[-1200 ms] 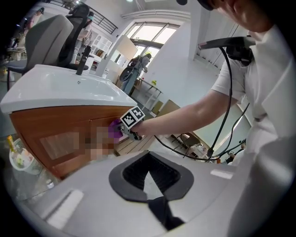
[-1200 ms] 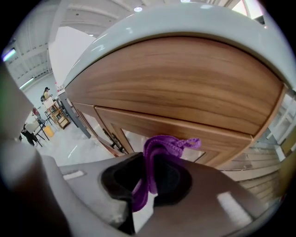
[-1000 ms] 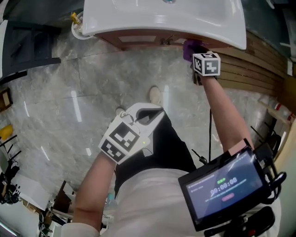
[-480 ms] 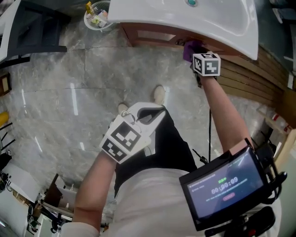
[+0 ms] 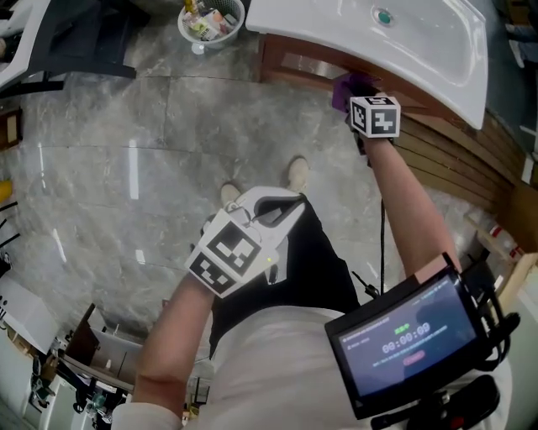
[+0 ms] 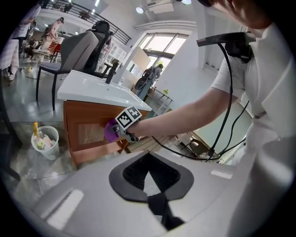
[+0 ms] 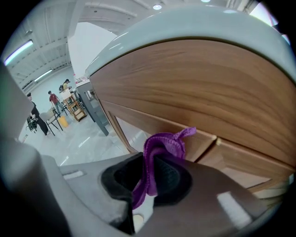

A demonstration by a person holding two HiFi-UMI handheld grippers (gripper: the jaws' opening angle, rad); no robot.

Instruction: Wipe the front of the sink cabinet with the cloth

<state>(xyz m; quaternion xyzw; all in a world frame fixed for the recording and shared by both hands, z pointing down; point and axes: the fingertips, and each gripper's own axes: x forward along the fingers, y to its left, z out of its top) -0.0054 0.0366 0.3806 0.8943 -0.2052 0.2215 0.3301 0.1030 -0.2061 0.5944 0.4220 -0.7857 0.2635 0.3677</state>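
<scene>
A purple cloth (image 7: 162,148) is pinched in my right gripper (image 7: 150,173), which is shut on it and held up against the wooden front of the sink cabinet (image 7: 203,97), just under the white basin (image 5: 395,38). In the head view the cloth (image 5: 346,86) shows past the right gripper's marker cube (image 5: 375,116). The left gripper view shows the cloth (image 6: 110,131) pressed on the cabinet front (image 6: 88,132). My left gripper (image 5: 267,210) hangs low in front of the person's legs, away from the cabinet; its jaws are shut with nothing between them (image 6: 152,183).
A small white waste basket (image 5: 210,18) with rubbish stands on the marble floor left of the cabinet. A dark chair (image 6: 83,48) stands behind the basin. Wooden slats (image 5: 458,147) lie right of the cabinet. People stand far off in the hall.
The head camera has shifted, so the basin and waste basket sit further right and lower in view. The right gripper stays on the cabinet front with the cloth; the left gripper has barely moved.
</scene>
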